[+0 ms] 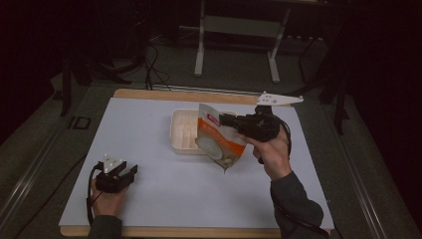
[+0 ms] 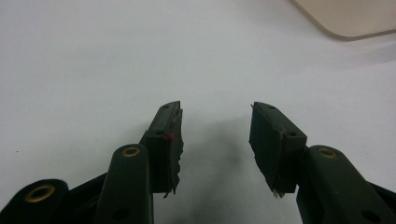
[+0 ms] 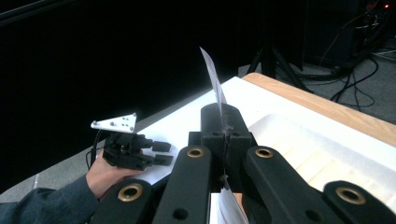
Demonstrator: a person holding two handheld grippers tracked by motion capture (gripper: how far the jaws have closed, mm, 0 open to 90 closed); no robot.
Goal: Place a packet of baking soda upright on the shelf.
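High view takes in the whole setting: a wooden table (image 1: 149, 93) covered by a large white mat (image 1: 164, 189), with a dark floor, cables and the legs of a metal stand beyond its far edge. On the far middle of the mat sits a shallow cream tray (image 1: 180, 130) with compartments, which appears to hold nothing. Next in size is the pouch (image 1: 219, 142), a white and orange bag with a bowl pictured on its front, hanging tilted in the air just right of the tray, its lower corner pointing down toward the mat and its left part overlapping the tray's right edge. The right gripper (image 1: 225, 119) holds it by the upper edge; in the right gripper view the jaws are pressed together on the thin sheet of the pouch (image 3: 212, 74), which rises edge-on between them. The left gripper (image 1: 130, 171) rests low at the near left of the mat, well apart from the tray, and in the left gripper view its jaws stand apart with bare mat between them. As a judgement, the pick-up is done and the pouch is in carriage beside the tray; setting it down in the tray and letting go is likely what remains, and the idle left gripper has no part yet.
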